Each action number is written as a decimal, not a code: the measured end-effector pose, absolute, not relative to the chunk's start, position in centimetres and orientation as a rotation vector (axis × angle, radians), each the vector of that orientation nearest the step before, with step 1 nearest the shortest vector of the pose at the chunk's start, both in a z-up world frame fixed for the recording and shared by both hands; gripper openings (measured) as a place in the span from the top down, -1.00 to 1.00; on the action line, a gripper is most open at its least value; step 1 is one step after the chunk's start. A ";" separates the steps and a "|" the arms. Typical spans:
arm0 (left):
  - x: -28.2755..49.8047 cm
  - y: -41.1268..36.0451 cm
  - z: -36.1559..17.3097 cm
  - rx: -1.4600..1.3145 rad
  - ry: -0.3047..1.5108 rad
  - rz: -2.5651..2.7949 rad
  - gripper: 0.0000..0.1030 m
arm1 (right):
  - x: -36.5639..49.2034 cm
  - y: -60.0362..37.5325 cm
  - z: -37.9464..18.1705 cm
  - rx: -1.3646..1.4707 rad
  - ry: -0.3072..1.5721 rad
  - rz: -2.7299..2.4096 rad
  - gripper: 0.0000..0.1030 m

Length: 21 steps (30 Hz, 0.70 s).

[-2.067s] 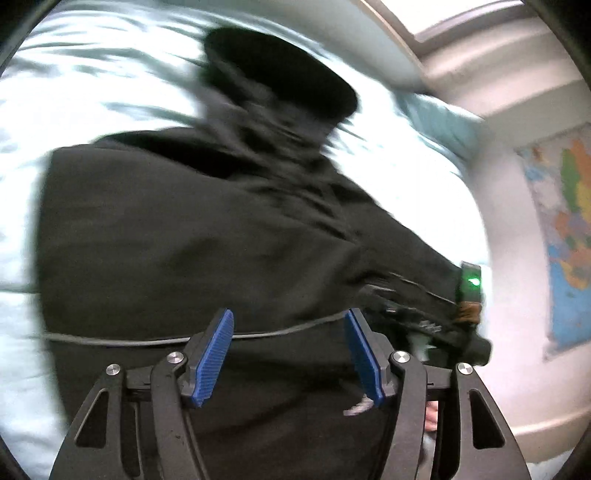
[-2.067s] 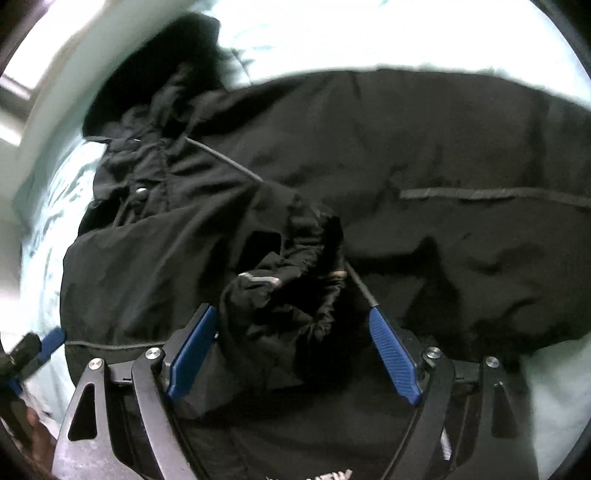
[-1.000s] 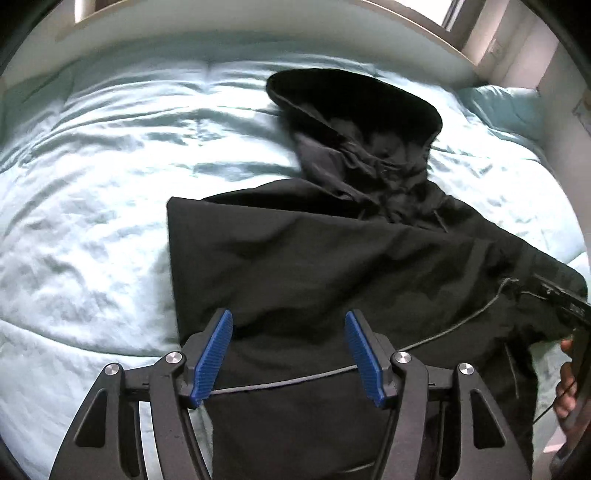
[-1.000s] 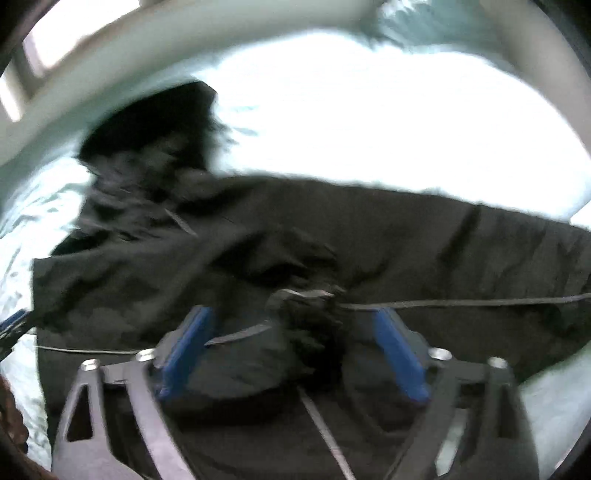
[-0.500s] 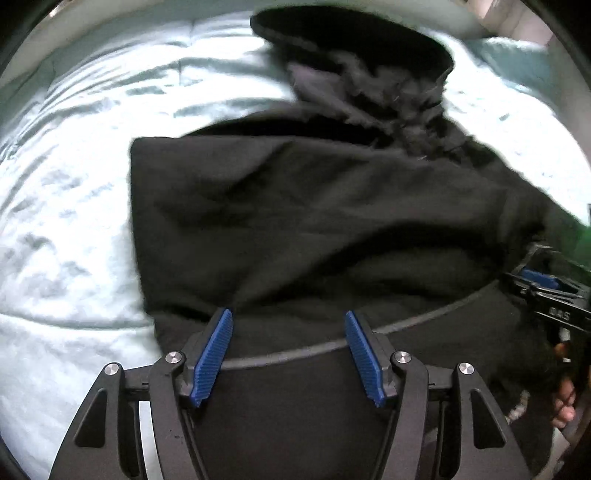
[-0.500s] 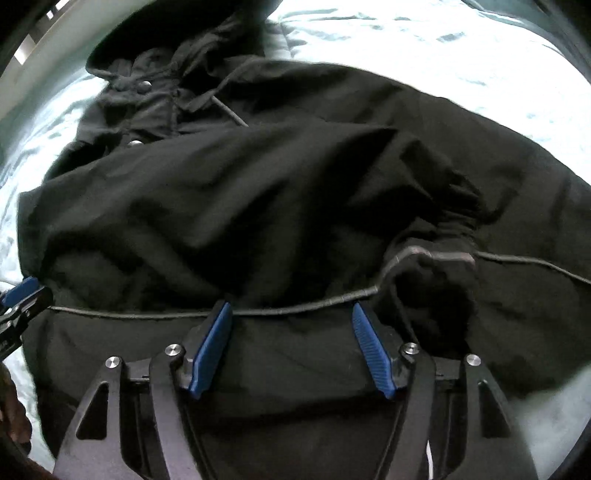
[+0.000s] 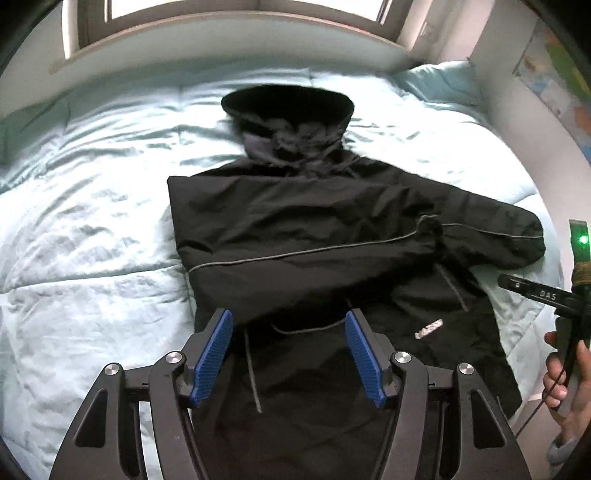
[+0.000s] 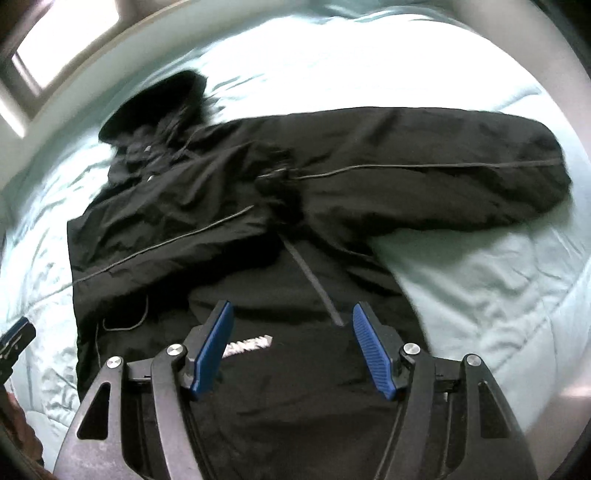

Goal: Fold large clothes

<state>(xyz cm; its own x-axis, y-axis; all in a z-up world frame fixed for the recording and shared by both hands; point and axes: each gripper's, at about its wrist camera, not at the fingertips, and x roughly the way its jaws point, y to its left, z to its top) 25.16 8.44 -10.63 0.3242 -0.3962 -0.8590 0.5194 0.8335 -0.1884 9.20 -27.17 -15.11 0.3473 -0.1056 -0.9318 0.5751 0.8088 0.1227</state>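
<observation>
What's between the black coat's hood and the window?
Only bare, light blue quilted bedcover lies between the black jacket's hood and the window ledge, in the left wrist view.

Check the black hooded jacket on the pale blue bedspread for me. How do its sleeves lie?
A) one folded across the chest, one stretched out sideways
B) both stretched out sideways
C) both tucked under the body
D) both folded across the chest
A: on the black hooded jacket, one sleeve crosses the chest while the other sleeve reaches out over the pale blue bedspread.

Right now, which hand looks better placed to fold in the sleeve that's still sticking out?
Probably the right. The outstretched sleeve lies on its side of the black jacket, and the right gripper hangs open and empty. The left gripper hovers further away.
</observation>
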 end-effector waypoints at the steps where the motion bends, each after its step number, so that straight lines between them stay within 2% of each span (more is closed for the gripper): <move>1: 24.7 8.0 -10.3 0.120 1.082 -0.594 -0.27 | 8.1 -28.4 -14.4 0.483 1.127 -0.472 -0.36; 6: 21.1 5.4 -8.8 0.034 1.064 -0.555 -0.27 | 4.9 -34.8 -13.2 0.491 1.098 -0.471 -0.38; 14: 16.1 -4.1 -8.1 -0.138 1.092 -0.491 -0.27 | -2.1 -47.0 -11.2 0.460 1.052 -0.482 -0.44; 21: 13.0 -12.2 -7.2 -0.054 1.094 -0.485 -0.27 | -7.6 -58.8 -12.9 0.545 1.046 -0.553 -0.46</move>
